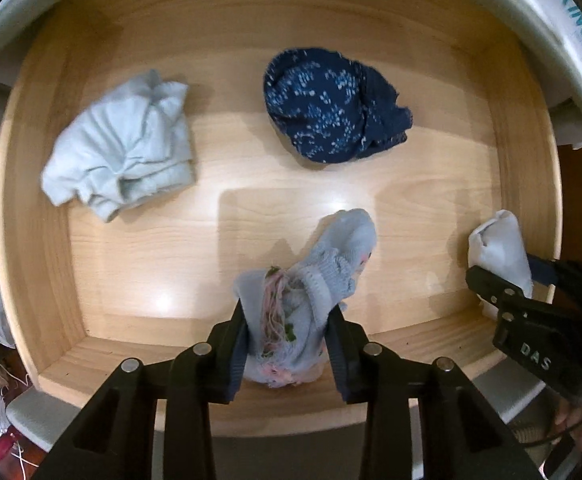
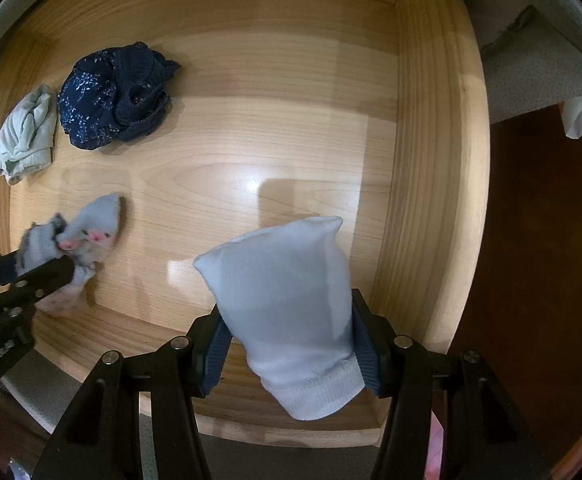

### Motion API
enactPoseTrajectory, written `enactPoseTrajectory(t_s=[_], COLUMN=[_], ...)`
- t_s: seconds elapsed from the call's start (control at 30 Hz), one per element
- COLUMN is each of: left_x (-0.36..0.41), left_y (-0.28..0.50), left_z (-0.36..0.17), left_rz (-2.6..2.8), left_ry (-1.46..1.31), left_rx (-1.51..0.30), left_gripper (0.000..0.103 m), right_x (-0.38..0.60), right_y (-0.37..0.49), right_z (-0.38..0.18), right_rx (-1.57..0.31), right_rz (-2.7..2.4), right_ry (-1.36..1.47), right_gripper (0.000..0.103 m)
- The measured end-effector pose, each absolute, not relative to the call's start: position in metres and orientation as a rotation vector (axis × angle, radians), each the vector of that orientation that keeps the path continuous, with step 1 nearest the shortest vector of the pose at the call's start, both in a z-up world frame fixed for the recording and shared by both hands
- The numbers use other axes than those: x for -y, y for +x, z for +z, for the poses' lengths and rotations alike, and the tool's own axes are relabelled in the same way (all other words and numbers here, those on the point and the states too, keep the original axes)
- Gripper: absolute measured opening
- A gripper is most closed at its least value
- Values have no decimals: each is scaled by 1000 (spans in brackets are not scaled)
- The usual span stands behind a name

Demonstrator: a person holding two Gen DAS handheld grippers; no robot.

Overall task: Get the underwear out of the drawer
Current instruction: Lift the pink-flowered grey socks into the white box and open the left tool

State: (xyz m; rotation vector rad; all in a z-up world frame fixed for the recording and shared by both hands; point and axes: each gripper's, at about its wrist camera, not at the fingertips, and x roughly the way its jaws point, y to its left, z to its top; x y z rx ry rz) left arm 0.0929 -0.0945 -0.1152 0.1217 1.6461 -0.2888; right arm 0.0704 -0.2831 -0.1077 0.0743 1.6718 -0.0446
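The wooden drawer [image 1: 43, 208] lies open below both grippers, with 4 pieces of clothing in view. At the far left of its floor sits a crumpled pale green garment [image 1: 121, 148], lying flat and touching nothing else. To its right, near the back, is a bunched navy garment [image 1: 331, 104] with small white flecks, also lying loose on the wood. Nearer the front, the left gripper [image 1: 289, 344] pinches a light blue sock [image 1: 323, 280] with pink and green threads; both pads press into the fabric, and the toe end hangs forward over the drawer floor. Farther right, the right gripper [image 2: 291, 352] clamps a plain white sock [image 2: 287, 300] by its ribbed cuff end, pads squeezed against either side, the rest of the sock standing up between the fingers above the drawer's front right corner. In the left wrist view this gripper shows at the right edge, marked with the letters DAS.
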Motion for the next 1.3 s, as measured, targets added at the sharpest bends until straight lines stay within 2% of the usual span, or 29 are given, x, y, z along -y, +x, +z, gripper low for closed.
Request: enactPoseTrajectory(t_s=[0.6,0.83,1.07,1.17,1.3], left_x=[65,55,45,43,46], left_y=[67,66,83,103,133], left_z=[-29,51,154,183,197], left_rz=[-301,-340,-351,-327,-305], left_ry=[70,86,76,69,44], left_rx=[-1450,-1297,-1073,-997,-962], left_gripper=[35,35,35,35,35], right_x=[273,270,270,269,269], right_y=[82,82,80,80,78], right_z=[-107,-108,-111,-111,-114], right_rx=[-1678,-1678,-1678,-1677,-1676], right_rz=[-66,-65,-65,-65,-69], right_ry=[62,59,59,60,63], right_gripper=[52,52,52,52,52])
